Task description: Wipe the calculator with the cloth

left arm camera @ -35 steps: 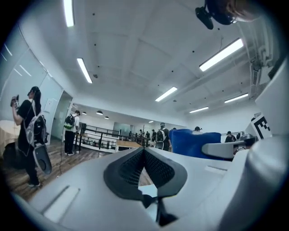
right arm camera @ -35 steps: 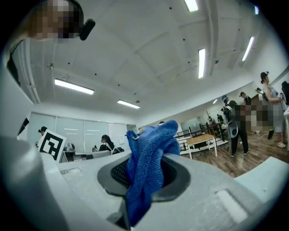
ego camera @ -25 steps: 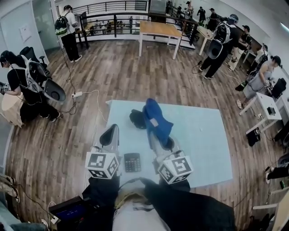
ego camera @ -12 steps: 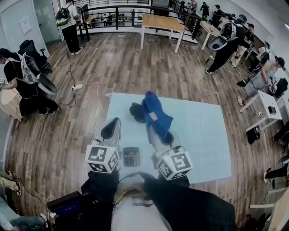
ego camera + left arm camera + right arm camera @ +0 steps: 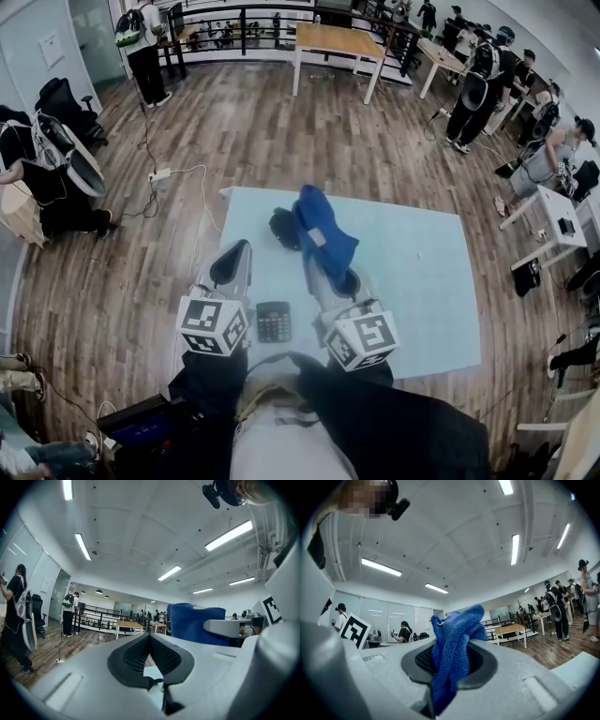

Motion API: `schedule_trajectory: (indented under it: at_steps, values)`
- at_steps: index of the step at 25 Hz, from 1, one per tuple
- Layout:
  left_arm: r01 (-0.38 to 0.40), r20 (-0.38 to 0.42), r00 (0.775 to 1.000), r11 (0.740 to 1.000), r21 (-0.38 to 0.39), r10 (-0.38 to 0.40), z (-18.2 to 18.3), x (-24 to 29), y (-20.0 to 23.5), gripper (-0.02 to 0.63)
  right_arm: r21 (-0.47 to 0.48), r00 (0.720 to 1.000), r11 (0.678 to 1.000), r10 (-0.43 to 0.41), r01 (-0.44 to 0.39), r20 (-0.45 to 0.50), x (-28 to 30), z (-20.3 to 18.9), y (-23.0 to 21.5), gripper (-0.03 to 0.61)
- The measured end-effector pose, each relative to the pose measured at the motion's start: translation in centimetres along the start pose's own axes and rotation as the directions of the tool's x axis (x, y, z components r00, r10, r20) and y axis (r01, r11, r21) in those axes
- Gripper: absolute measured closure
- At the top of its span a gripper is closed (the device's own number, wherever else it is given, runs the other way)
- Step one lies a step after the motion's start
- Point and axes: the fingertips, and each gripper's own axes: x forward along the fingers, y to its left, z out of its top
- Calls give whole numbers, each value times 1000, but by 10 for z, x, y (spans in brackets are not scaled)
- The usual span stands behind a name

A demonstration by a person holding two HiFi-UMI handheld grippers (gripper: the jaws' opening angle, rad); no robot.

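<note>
Left of the calculator (image 5: 274,322), the left gripper (image 5: 231,262) is clenched and empty. The calculator lies by the table's (image 5: 422,272) near edge, its long axis front-to-back, with open tabletop beyond. To its right, the right gripper (image 5: 345,281) grasps the blue cloth (image 5: 323,234).

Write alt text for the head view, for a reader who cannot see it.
The right tongs grip a blue cloth over a pale blue table; the left tongs beside them hold nothing. A small dark calculator lies on the table between the two.
</note>
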Motion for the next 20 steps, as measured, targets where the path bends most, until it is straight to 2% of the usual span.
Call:
schedule_trajectory:
  at_steps: [20]
  values:
    - [-10,-17,1000,1000,-18,10,-7,2,7,618,8,999,1000,8,-8,-38,7,-12,1,509]
